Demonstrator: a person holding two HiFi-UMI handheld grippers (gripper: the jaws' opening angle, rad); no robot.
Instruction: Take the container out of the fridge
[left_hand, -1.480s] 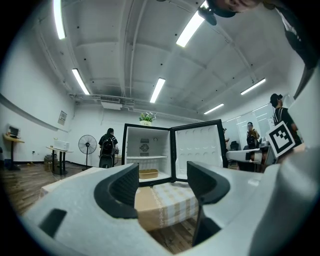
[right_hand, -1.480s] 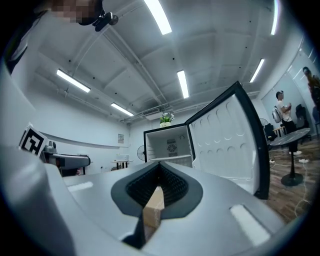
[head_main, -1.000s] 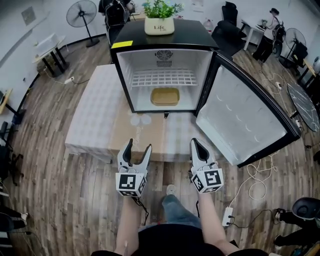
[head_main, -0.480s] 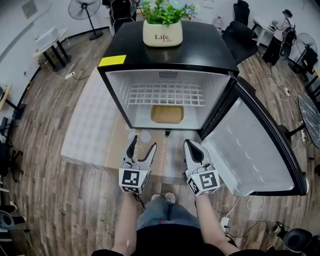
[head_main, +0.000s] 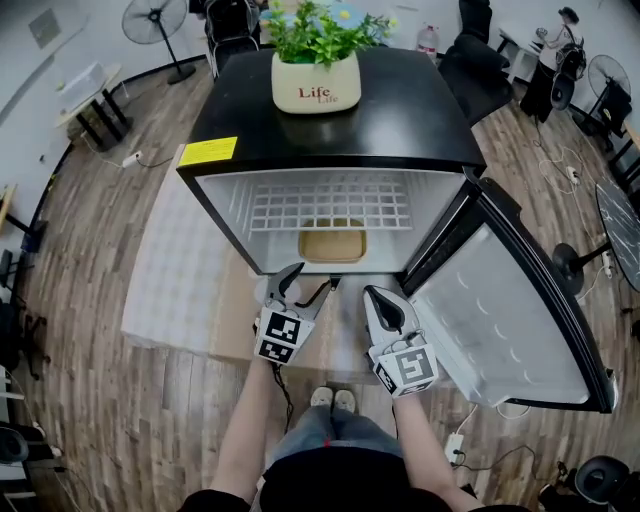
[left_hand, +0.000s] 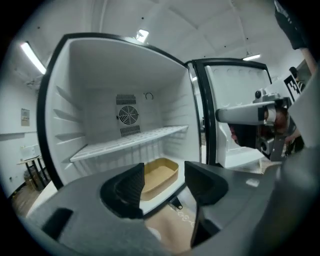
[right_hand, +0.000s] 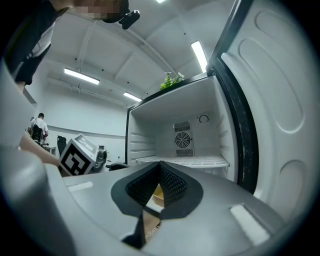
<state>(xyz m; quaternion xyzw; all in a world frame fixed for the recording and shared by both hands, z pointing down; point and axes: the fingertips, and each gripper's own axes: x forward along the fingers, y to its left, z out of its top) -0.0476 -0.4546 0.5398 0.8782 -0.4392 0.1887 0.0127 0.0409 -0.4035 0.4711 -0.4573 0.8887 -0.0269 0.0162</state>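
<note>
A shallow tan container (head_main: 331, 243) (left_hand: 159, 176) sits on the floor of the open black mini fridge (head_main: 340, 110), under its white wire shelf (head_main: 330, 207). My left gripper (head_main: 306, 284) (left_hand: 162, 181) hangs just in front of the fridge's lower edge, short of the container; its jaws are closing and nothing is between them. My right gripper (head_main: 376, 296) (right_hand: 159, 186) is beside it to the right, jaws shut and empty. In the right gripper view only a sliver of the container (right_hand: 157, 192) shows past the jaws.
The fridge door (head_main: 505, 320) stands open to the right, close to my right gripper. A potted plant (head_main: 316, 70) sits on the fridge top. The fridge rests on a low white and cardboard platform (head_main: 185, 270). Fans, chairs and cables ring the wooden floor.
Both grippers have moved forward toward the fridge opening, and the head has come closer over the fridge. The left gripper now reaches the fridge's lower edge.
</note>
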